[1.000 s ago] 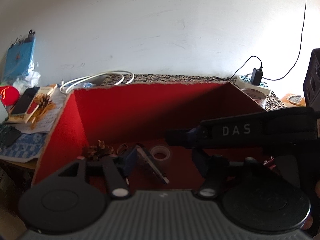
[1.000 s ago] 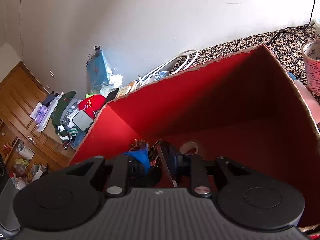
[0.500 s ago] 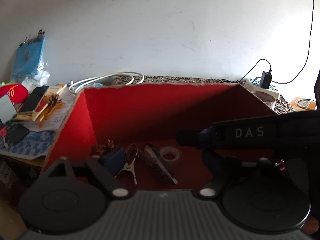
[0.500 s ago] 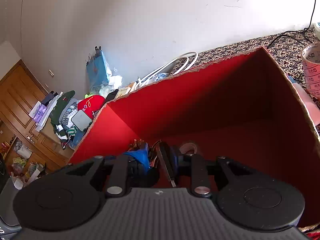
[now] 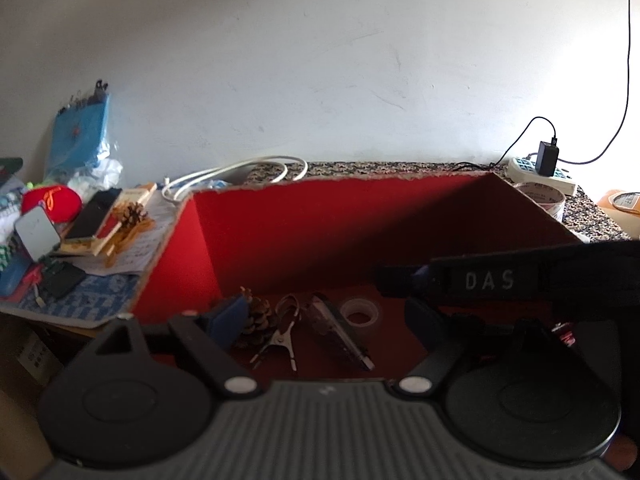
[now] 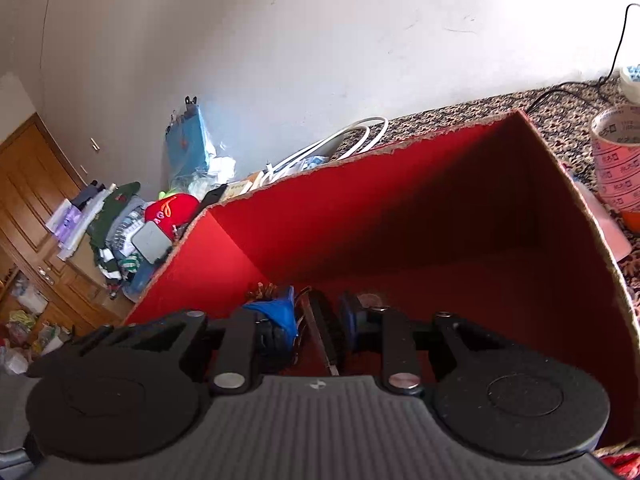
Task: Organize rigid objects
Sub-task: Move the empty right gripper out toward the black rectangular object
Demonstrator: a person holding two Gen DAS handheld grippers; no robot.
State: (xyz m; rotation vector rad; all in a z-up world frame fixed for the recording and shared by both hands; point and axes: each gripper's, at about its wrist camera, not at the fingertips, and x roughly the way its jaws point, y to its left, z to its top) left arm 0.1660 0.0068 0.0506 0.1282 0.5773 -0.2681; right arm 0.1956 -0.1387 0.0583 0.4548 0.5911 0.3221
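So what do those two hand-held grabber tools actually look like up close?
Both match: a grey ribbed body, two round black discs, black link arms with silver rivets, blue-padded fingers. Left gripper; right gripper. Seen side-on in the left view, the right gripper shows white "DAS" lettering.

Left gripper point(image 5: 324, 316): tilted downward; jaws spread wide, blue-padded fingers point(image 5: 229, 314) far apart, nothing pressed between them.
Right gripper point(image 6: 316, 320): tilted downward; jaws nearly closed, a narrow gap between the blue pads; whether they pinch anything cannot be told.
Placement: the right gripper's black body crosses the right side of the left wrist view.
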